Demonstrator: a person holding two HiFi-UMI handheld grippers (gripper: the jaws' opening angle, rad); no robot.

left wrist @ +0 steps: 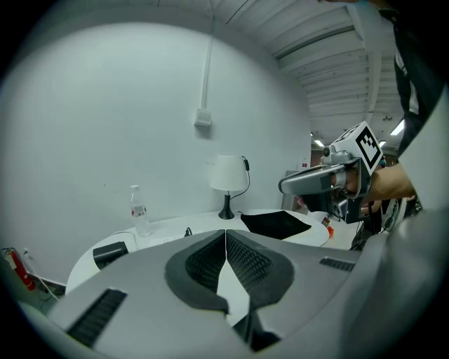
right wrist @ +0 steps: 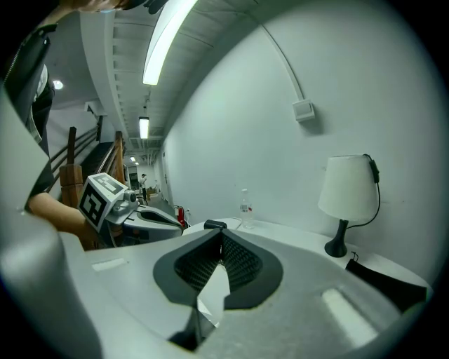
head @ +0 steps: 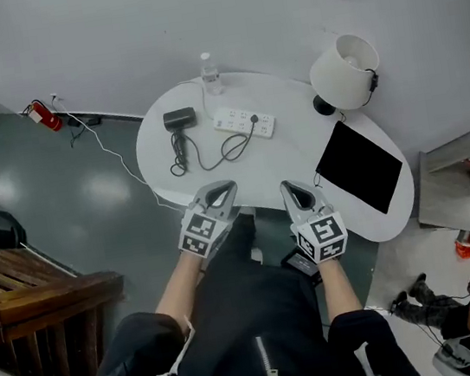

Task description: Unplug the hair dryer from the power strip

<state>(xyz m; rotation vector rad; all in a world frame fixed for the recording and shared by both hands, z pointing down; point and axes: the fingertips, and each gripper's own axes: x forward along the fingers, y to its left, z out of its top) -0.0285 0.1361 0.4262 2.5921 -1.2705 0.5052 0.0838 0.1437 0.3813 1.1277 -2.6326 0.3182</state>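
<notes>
Across the tabletop point(head: 298, 142), the plug point(head: 254, 120) in the power strip point(head: 238, 121) is seen approx. midway ahead of left gripper point(head: 218, 194) & right gripper point(head: 298, 192), both closed empty.

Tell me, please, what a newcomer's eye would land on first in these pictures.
Probably the left gripper and right gripper, both shut and empty, hovering at the near edge of the white table. Beyond them the black hair dryer lies at the table's far left, beside the white power strip it is plugged into, and a white lamp stands at the far right.
</notes>
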